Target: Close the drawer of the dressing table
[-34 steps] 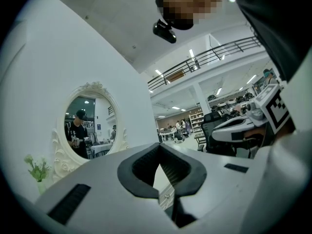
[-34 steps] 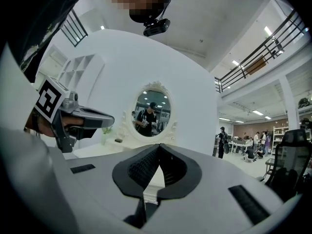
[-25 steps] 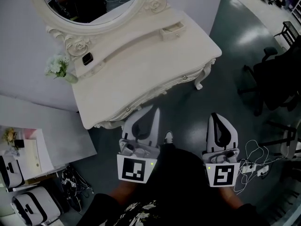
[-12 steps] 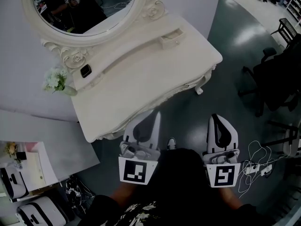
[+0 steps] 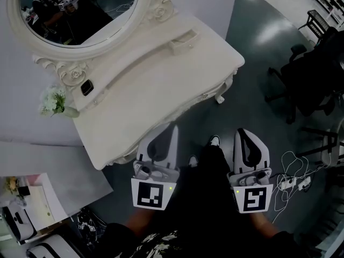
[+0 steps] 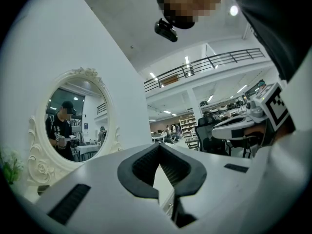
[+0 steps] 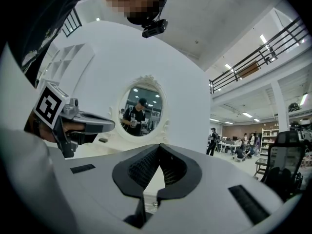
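Both pairs of jaws are closed on nothing. The left gripper (image 6: 159,147) and right gripper (image 7: 158,146) point level toward the table (image 5: 161,90), the left one near its near edge and the right one off to the right. A small drawer (image 5: 180,41) on the far shelf, right of the mirror (image 5: 80,15), seems to jut out. This looks like the approach. Next, a closed tip must reach across and push the drawer front straight in.

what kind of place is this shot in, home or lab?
Probably a big open lab or office hall with a staged bedroom corner, not a home: an ornate dressing table with oval mirror stands near office chairs on a polished floor, under a railed mezzanine.
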`<state>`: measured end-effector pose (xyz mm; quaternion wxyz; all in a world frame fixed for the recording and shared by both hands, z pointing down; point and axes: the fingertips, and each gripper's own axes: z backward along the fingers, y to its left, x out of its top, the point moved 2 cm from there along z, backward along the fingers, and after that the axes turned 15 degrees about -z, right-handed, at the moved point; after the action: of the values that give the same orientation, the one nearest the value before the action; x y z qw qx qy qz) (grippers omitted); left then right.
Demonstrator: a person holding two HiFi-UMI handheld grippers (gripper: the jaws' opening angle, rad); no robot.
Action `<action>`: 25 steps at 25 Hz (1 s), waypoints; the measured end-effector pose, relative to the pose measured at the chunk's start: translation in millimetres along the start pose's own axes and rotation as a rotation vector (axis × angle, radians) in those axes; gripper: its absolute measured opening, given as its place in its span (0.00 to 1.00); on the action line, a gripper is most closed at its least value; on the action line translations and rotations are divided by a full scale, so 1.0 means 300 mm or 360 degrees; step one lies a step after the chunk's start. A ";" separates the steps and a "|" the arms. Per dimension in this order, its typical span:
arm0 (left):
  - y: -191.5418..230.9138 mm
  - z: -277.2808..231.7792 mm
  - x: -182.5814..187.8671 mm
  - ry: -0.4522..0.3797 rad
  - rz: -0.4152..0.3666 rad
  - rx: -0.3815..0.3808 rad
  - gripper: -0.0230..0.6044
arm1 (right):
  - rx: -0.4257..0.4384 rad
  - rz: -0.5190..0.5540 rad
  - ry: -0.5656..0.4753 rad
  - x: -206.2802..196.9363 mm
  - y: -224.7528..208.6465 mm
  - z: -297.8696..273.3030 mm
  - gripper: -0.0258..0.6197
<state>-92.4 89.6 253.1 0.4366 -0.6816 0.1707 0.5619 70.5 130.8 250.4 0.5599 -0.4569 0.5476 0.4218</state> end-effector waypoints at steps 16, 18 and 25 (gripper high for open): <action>0.071 -0.118 -0.042 0.0074 0.0004 0.0053 0.04 | 0.0018 -0.0005 0.0024 -0.011 -0.095 -0.144 0.04; 0.090 -0.128 -0.058 0.0095 0.0006 0.0073 0.04 | 0.0031 -0.0017 0.0034 -0.017 -0.097 -0.175 0.04; 0.134 -0.189 -0.102 0.0146 0.0029 0.0131 0.04 | 0.0111 -0.0012 0.0053 -0.029 -0.109 -0.282 0.04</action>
<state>-96.1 14.4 264.2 0.4509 -0.6864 0.2197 0.5266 82.7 41.4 262.1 0.5678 -0.4462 0.5695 0.3926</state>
